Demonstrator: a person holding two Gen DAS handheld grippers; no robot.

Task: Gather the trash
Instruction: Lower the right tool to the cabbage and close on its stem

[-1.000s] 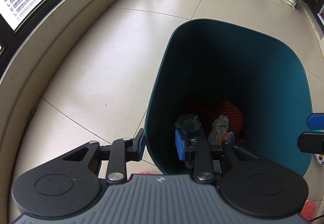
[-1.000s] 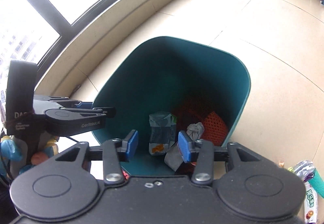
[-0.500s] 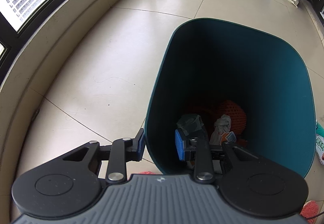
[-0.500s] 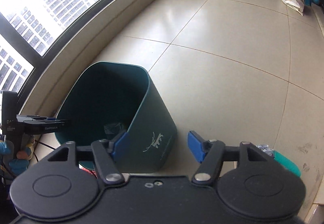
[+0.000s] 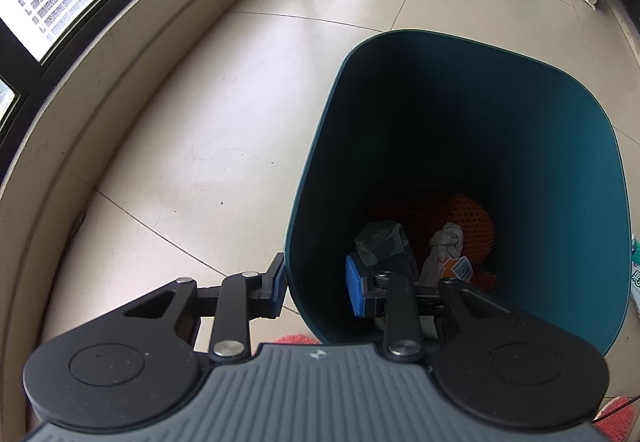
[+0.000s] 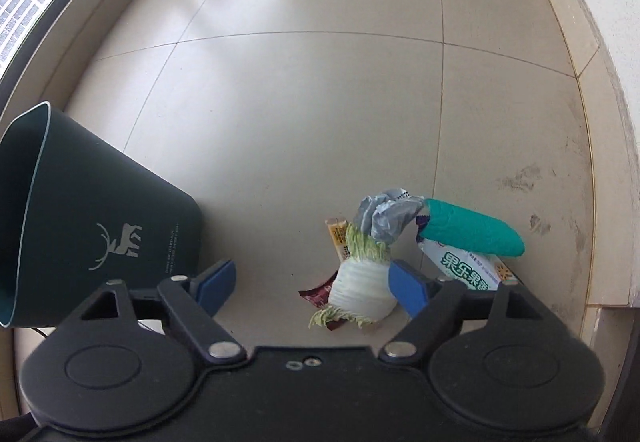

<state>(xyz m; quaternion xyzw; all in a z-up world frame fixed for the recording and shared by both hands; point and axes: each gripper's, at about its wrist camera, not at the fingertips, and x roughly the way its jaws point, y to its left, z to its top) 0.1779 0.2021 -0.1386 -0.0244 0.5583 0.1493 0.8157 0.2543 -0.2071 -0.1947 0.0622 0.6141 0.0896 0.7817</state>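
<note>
While our left gripper (image 5: 316,288) clamps the bin (image 5: 460,170) wall, trash lies inside. Beside the bin, our right gripper (image 6: 310,284), jaws just opening and empty, hangs over the cabbage stump (image 6: 360,286).

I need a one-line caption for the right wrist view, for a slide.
Open right gripper above a cabbage stump and wrappers on the tiled floor, beside the dark green plastic bin.

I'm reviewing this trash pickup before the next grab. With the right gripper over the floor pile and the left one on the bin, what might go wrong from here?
1. The right gripper, whose jaws have just been opening with nothing between them, sits left of the cabbage stub; closing now may miss or nudge it.
2. The stub lies on wrappers, so a grab could drag them along.
3. The left gripper straddles the bin wall; tugging could tip it.
</note>
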